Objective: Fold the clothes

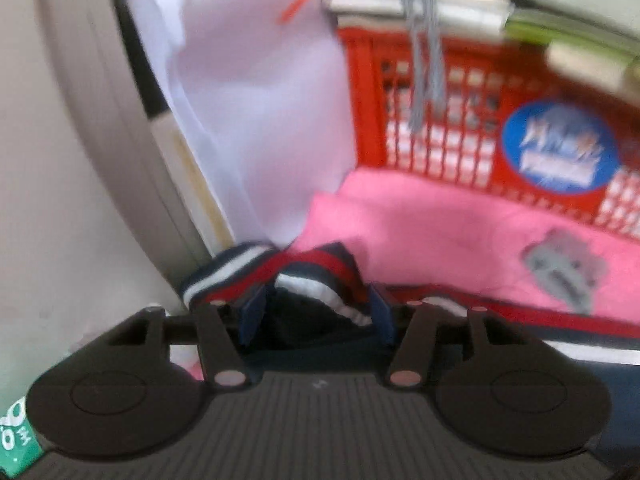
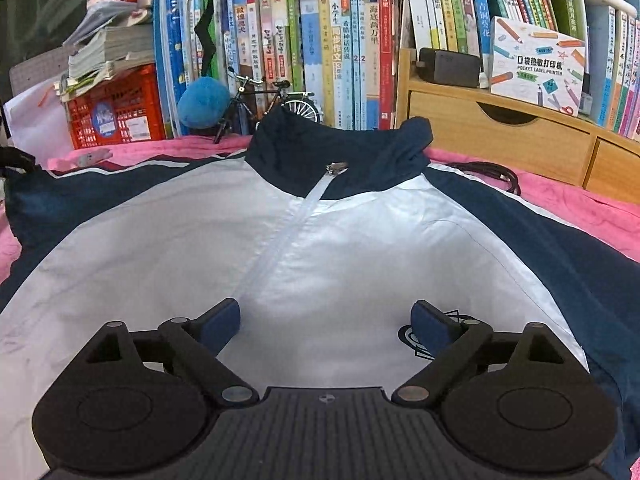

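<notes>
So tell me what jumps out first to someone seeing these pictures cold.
The navy and white jacket spread zipped across the pink bedcover fills the right wrist view, under the open right gripper. In the blurred left view, the left gripper straddles a red, white and navy striped cuff, with a red crate behind.
</notes>
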`<state>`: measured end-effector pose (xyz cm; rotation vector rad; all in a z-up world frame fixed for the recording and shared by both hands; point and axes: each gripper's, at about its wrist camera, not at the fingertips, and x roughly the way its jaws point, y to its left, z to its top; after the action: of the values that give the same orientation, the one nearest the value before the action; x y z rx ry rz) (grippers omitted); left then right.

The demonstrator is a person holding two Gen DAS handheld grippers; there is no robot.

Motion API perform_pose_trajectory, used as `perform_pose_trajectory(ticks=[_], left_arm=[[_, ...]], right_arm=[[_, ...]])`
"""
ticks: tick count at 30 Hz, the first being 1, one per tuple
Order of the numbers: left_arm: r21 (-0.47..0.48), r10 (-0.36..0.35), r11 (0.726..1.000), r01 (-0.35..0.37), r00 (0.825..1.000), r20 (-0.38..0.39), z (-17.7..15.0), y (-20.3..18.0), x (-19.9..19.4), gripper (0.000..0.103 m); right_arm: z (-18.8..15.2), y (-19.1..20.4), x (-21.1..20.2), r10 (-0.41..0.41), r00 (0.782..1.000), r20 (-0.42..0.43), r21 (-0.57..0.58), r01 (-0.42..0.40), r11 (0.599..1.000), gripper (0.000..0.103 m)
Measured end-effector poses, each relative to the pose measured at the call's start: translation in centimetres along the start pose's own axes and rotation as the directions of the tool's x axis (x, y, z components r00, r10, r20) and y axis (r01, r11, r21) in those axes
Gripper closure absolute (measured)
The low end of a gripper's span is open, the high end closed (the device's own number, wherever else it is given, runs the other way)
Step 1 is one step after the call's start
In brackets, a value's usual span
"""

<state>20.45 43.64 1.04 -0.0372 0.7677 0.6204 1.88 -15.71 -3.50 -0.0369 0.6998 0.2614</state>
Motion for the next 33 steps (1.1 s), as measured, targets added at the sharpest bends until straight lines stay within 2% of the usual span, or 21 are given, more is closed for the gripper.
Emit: perform_pose_trajectory(ticks=[1,3,4,7,9,11,13,15,17,19,21,22,24,27,29,31,33], left_arm=[[0.008,0.018,1.000,-0.018,1.000,0.003,-0.1,-0.3,0.3,0.081],[-0.029,0.000,1.000,0.001,0.999,0.051,0.1,0.1,-0.1,0.097],[-0.063,-0.013,0.998,0.018,0.996,0.085,0.3,0.5,-0.5,0.098],[-0.178,-0.031,0.981,0.076,0.970,0.242,1.2,2.3,-2.1,0.098],[-0.220,-0.041,0.970,0.106,0.959,0.281,1.4,3.1,-2.1,0.098],[-0.236,-0.030,0.967,0.092,0.968,0.251,1.3,3.4,-1.4,0.098],[-0.238,-0.031,0.968,0.077,0.981,0.194,1.2,3.5,-0.6,0.085],[-0.229,-0.033,0.971,0.064,0.990,0.138,0.9,3.4,-0.1,0.078],[-0.196,-0.008,0.979,0.057,0.969,0.246,-0.1,3.2,-2.1,0.076],[-0.159,-0.030,0.983,0.096,0.928,0.371,-1.2,2.7,-4.8,0.059],[-0.069,-0.120,0.983,0.169,0.884,0.452,-2.7,1.9,-7.6,0.050],[0.006,-0.198,0.975,0.220,0.863,0.465,-3.6,1.3,-8.9,0.050],[0.121,-0.333,0.942,0.313,0.839,0.429,-5.4,0.1,-10.8,0.050],[0.185,-0.444,0.895,0.405,0.842,0.307,-7.7,-2.0,-12.4,0.050],[0.209,-0.516,0.854,0.476,0.823,0.236,-9.0,-3.9,-13.6,0.050],[0.280,-0.589,0.800,0.531,0.784,0.195,-10.4,-6.0,-16.7,0.050],[0.378,-0.657,0.732,0.567,0.735,0.171,-11.9,-8.0,-20.5,0.050]], right_arm=[[0.0,0.0,0.0,-0.001,1.000,0.000,0.001,0.001,1.000,0.009],[0.0,0.0,0.0,-0.002,1.000,-0.001,0.002,0.002,1.000,0.008],[0.0,0.0,0.1,-0.003,1.000,-0.001,0.002,0.003,1.000,0.008],[0.0,0.0,0.1,-0.004,1.000,-0.002,0.003,0.004,1.000,0.007],[0.0,0.0,0.1,-0.005,1.000,-0.002,0.003,0.005,1.000,0.007],[0.0,0.0,0.1,-0.006,1.000,-0.002,0.004,0.006,1.000,0.006],[0.0,0.0,0.1,-0.007,1.000,-0.003,0.005,0.007,1.000,0.006],[0.0,-0.1,0.1,-0.007,1.000,-0.003,0.006,0.007,1.000,0.006],[0.0,-0.1,0.1,-0.008,1.000,-0.004,0.006,0.008,1.000,0.005],[0.0,-0.1,0.1,-0.008,1.000,-0.003,0.006,0.008,1.000,0.005],[0.0,-0.1,0.1,-0.009,1.000,-0.004,0.007,0.009,1.000,0.005],[0.0,-0.1,0.1,-0.009,1.000,-0.004,0.007,0.009,1.000,0.005],[0.0,-0.1,0.1,-0.010,1.000,-0.005,0.008,0.010,1.000,0.004],[0.0,-0.2,0.2,-0.013,1.000,-0.008,0.013,0.013,1.000,0.002],[0.1,-0.2,0.2,-0.017,1.000,-0.010,0.016,0.017,1.000,0.000],[0.2,-0.1,0.2,-0.033,0.999,-0.015,0.010,0.033,0.999,0.000],[0.2,0.3,-0.9,-0.048,0.999,-0.013,0.014,0.048,0.999,0.002]])
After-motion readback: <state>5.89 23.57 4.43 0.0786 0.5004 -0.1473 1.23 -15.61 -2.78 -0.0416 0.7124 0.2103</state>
